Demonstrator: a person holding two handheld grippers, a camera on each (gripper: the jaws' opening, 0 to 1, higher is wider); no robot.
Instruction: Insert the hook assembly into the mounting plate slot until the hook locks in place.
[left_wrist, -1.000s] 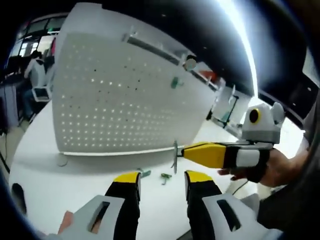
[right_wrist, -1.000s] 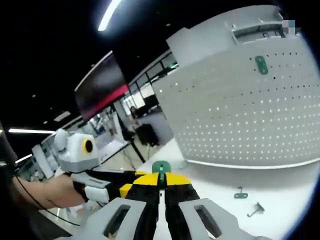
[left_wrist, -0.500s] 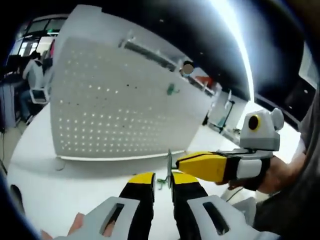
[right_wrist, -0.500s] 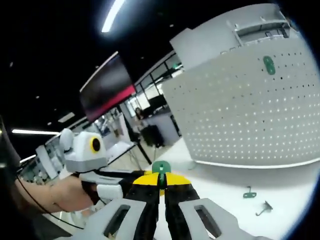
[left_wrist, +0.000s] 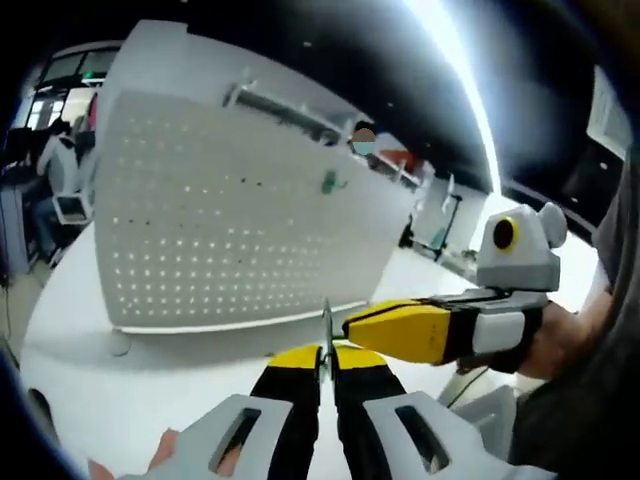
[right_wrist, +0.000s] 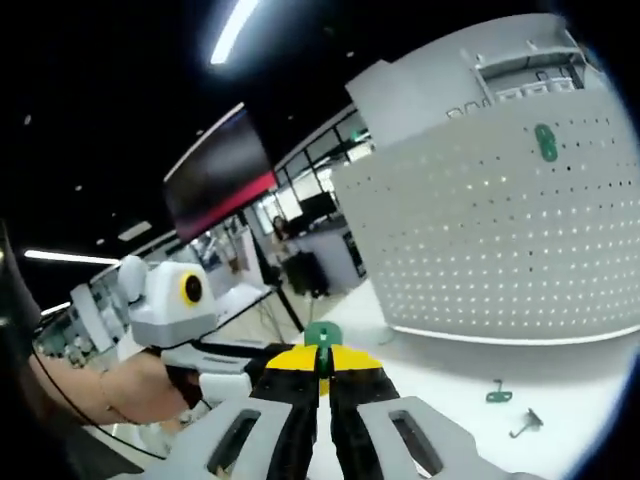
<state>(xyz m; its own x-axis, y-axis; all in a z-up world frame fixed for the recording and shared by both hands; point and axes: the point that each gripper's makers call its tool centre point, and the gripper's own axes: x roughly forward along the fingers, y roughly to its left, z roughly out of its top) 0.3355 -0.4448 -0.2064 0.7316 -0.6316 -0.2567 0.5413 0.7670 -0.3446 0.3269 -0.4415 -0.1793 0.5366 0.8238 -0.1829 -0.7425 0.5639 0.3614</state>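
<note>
Your left tongs (left_wrist: 325, 362) sit at the bottom centre of the left gripper view, yellow tips drawn together on a thin metal hook (left_wrist: 325, 330) that stands up between them. Coming in from the right of that same frame, your right tongs (left_wrist: 352, 326) lie level, their yellow tip right against the hook, with your hand (left_wrist: 560, 340) at the right edge behind them. Above, the white pegboard (left_wrist: 230, 230) takes up the upper left, standing on the white bench (left_wrist: 120, 390), and one green piece (left_wrist: 329, 182) is already hanging on it near the top right of the board.

Over in the right gripper view, your right tongs (right_wrist: 321, 368) are at the bottom centre, clamped tight on a green hook piece (right_wrist: 321, 336) that pokes up from the tips. Your left tongs reach in from the left, just behind it, with your hand (right_wrist: 135, 385) at the lower left. The pegboard (right_wrist: 500, 250) stands on the right with a green piece (right_wrist: 546, 143) in the upper right. On the bench (right_wrist: 440, 375), lower right, a green clip (right_wrist: 499, 395) and a grey metal hook (right_wrist: 526, 424) lie just beside each other.
</note>
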